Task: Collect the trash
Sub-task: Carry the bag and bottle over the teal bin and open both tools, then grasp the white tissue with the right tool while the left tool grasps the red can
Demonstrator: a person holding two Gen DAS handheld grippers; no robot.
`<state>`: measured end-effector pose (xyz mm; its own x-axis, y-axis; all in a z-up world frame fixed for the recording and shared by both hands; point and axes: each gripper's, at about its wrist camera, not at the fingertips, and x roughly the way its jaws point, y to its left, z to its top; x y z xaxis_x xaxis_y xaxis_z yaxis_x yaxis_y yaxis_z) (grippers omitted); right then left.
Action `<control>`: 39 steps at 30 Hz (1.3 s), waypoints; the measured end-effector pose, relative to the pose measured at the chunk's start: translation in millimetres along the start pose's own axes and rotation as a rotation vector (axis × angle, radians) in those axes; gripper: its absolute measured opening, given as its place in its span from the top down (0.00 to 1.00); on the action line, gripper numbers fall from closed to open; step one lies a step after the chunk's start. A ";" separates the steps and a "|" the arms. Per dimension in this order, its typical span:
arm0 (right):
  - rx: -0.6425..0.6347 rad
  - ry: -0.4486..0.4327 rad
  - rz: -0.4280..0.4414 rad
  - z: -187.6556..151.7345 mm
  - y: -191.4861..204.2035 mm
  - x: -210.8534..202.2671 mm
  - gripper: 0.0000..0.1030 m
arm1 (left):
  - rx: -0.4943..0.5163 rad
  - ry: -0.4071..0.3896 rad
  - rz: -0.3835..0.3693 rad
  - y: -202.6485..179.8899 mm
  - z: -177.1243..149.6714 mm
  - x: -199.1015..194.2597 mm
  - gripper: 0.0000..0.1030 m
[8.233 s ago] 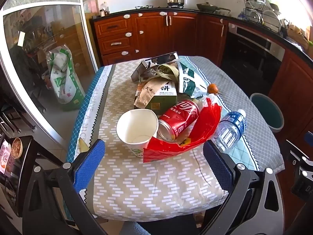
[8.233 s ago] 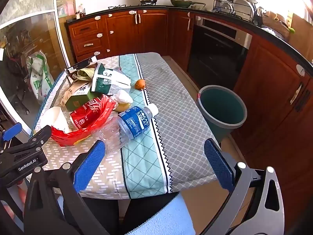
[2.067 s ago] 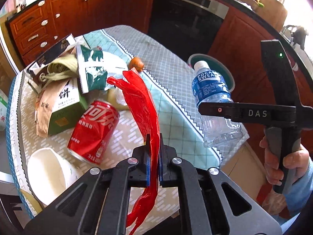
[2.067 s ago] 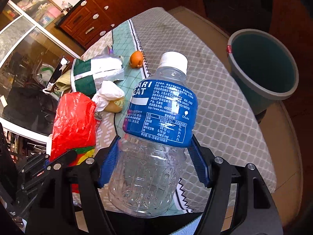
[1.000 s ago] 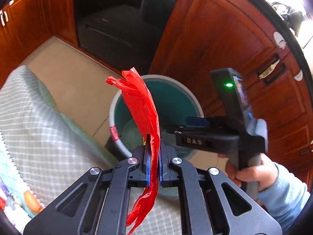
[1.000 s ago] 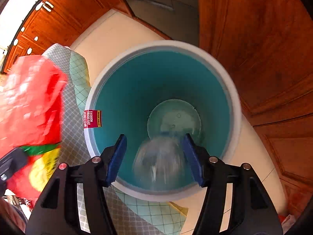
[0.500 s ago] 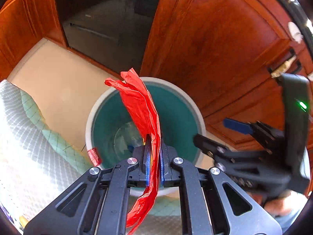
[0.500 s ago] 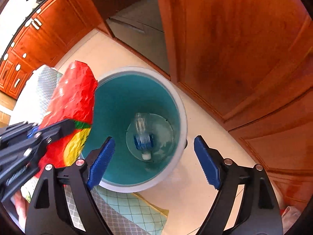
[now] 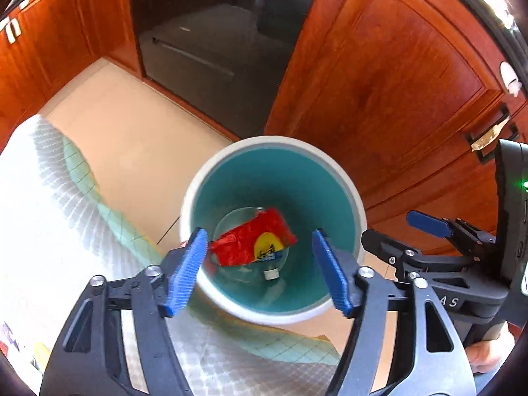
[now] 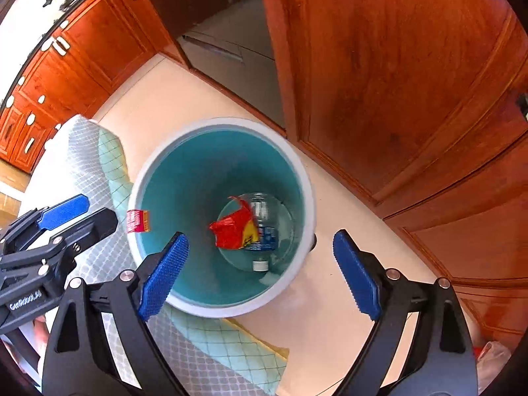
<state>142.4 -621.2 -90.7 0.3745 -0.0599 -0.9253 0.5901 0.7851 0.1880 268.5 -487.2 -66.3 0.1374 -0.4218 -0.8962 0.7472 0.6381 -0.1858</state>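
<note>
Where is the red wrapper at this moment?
In both wrist views the red wrapper lies at the bottom of the teal bin, partly covering the plastic bottle, with neither claw touching it.

Round bin [image 9: 358, 208], white rim, teal inside, stands upright on the floor beside the wooden cabinets. At its bottom: crumpled red wrapper [image 9: 250, 242] with a yellow patch, lying on top of a clear plastic bottle [image 10: 264, 227], blue label, on its side, white cap [image 10: 260, 265] toward the near wall.
</note>
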 end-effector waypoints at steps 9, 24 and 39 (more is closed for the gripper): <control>-0.108 -0.058 0.066 -28.9 52.7 -48.3 0.14 | -0.147 -0.088 0.049 36.8 -69.4 -78.0 0.23; -0.391 -0.095 0.165 -130.0 194.2 -119.0 0.12 | -0.227 -0.208 0.203 108.1 -236.3 -233.4 0.05; -0.519 0.006 0.220 -192.1 291.2 -83.3 0.12 | -0.232 -0.144 0.288 179.2 -321.1 -255.9 0.04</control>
<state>145.6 -269.1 -22.1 0.4437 0.1419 -0.8849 0.0691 0.9790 0.1917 158.6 -58.1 0.4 0.4220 -0.2799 -0.8623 0.5007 0.8649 -0.0357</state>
